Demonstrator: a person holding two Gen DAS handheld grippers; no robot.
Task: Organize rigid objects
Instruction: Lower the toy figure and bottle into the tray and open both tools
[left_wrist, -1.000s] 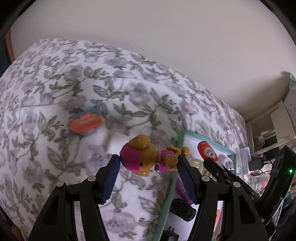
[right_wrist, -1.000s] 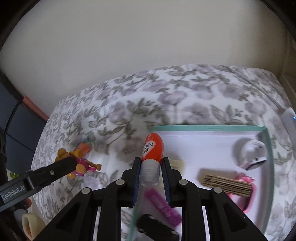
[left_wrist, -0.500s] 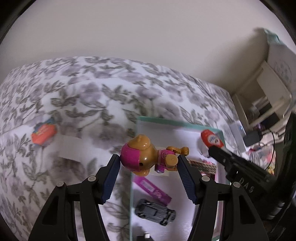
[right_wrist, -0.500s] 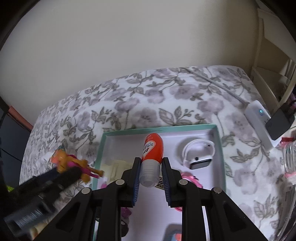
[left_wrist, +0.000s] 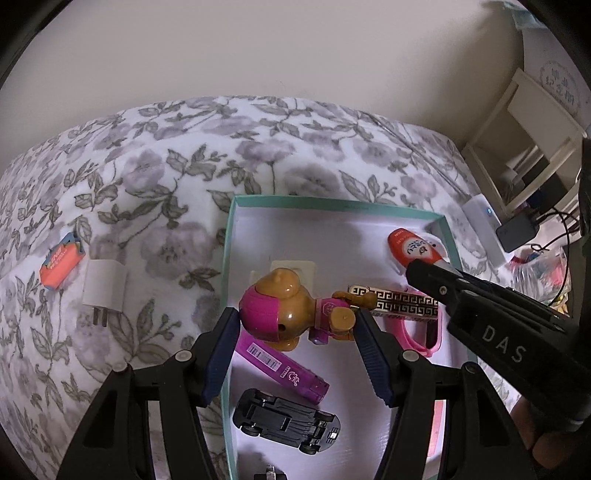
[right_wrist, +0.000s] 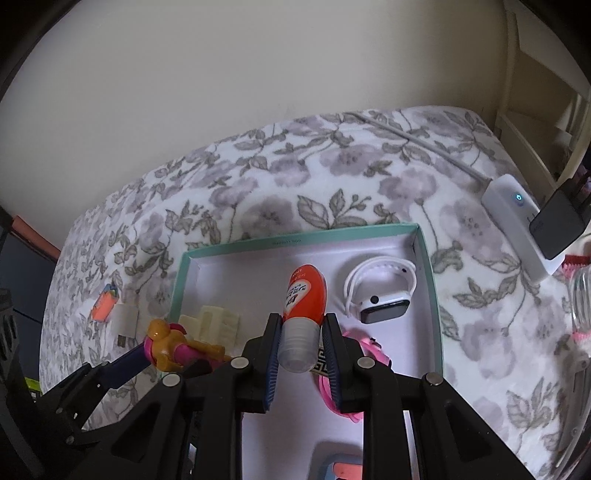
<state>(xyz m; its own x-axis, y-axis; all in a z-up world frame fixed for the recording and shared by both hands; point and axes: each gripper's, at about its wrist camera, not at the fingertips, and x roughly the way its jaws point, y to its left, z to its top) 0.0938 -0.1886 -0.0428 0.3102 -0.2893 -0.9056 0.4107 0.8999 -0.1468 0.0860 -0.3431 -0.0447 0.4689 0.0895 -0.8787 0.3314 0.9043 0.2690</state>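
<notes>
While grippers hover: car in tray

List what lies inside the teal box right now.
Inside the teal box: purple lighter, black toy car, pink band, patterned bar, cream block, white watch. Grippers and their loads cover more.
</notes>
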